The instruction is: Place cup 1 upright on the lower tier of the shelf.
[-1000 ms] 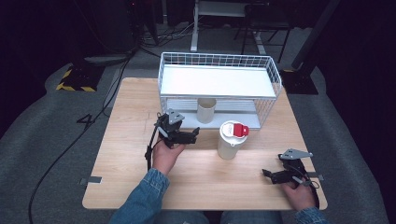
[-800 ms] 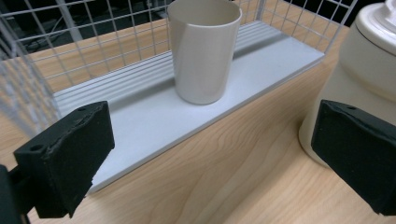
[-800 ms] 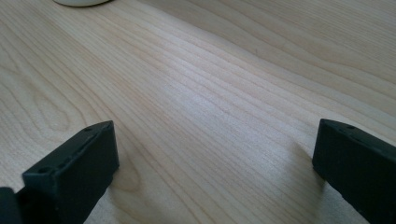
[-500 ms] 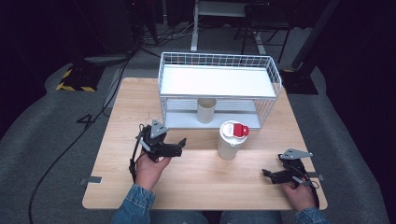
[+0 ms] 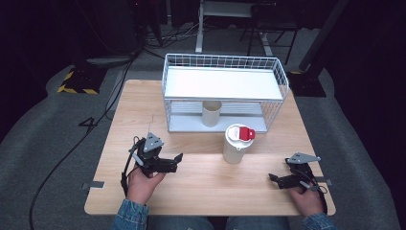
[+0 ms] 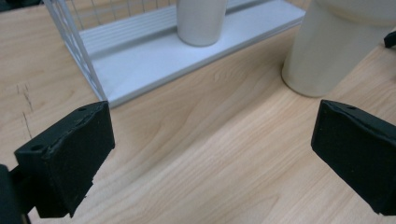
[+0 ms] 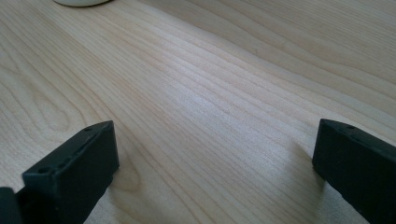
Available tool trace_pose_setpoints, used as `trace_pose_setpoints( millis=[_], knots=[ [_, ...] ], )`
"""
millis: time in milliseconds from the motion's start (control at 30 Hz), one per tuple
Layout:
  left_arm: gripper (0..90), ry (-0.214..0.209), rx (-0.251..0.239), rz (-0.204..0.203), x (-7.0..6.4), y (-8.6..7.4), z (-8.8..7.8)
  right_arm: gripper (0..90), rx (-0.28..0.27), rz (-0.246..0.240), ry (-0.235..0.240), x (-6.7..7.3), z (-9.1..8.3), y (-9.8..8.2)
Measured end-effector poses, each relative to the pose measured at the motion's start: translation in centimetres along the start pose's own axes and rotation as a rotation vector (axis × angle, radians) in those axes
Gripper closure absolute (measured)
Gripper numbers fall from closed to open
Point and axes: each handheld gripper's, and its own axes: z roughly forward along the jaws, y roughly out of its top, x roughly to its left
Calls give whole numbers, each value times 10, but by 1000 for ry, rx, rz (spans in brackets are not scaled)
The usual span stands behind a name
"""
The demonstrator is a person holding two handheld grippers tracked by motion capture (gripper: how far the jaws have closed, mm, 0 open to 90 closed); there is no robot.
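Lidded cream cup [image 5: 236,143] stood upright on table [image 5: 201,184], just ahead-right of left gripper [image 5: 178,162], jaws wide and empty; right gripper [image 5: 273,179], likewise agape, lay farther off.

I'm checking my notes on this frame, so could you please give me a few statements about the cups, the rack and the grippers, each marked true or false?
1. The left gripper holds a cup. False: its jaws are open and empty.
2. A small cup stands on the wire rack's lower shelf. True.
3. The cup with the red-tabbed lid lies on its side. False: it stands upright on the table.
4. The right gripper is open above bare wood. True.
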Motion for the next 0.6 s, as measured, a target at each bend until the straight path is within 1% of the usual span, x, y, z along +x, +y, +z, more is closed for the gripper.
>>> trace_pose_setpoints(
  millis=[33, 67, 100, 167, 200, 233, 267, 367, 433, 467, 500, 533, 600],
  knots=[
    [1, -5, 13, -2, 2, -3, 1, 6, 0, 0, 0, 0, 0, 0],
    [1, -22, 46, -12, 4, -8, 3, 6, -1, 0, 1, 0, 0, 0],
    [1, -27, 62, -9, 5, -11, 3, 6, 0, -1, 0, 0, 0, 0],
    [2, -26, 69, -16, 5, -14, 4, 6, 0, 0, 0, 0, 0, 0],
    [2, -16, 84, -7, 5, -19, 3, 6, 0, 0, 0, 0, 0, 0],
    [1, -15, 92, -3, 6, -21, 2, 6, 1, 0, 1, 0, 0, 0],
    [1, -15, 92, -3, 6, -21, 2, 6, 1, 0, 1, 0, 0, 0],
    [1, -9, 98, -5, 8, -28, -2, 6, 0, 0, 0, 0, 0, 0],
    [1, -14, 115, -6, 10, -31, -3, 6, 1, -1, 0, 0, 0, 0],
    [2, -14, 115, -6, 10, -31, -3, 6, 0, 0, 0, 0, 0, 0],
    [8, -31, 138, 1, 13, -34, -2, 6, 0, 0, 1, 0, 0, 0],
    [11, -31, 138, 1, 13, -34, -2, 6, 0, 0, 1, 0, 0, 0],
    [11, -33, 157, 2, 14, -36, -1, 6, 1, 0, 0, 0, 0, 0]
  ],
)
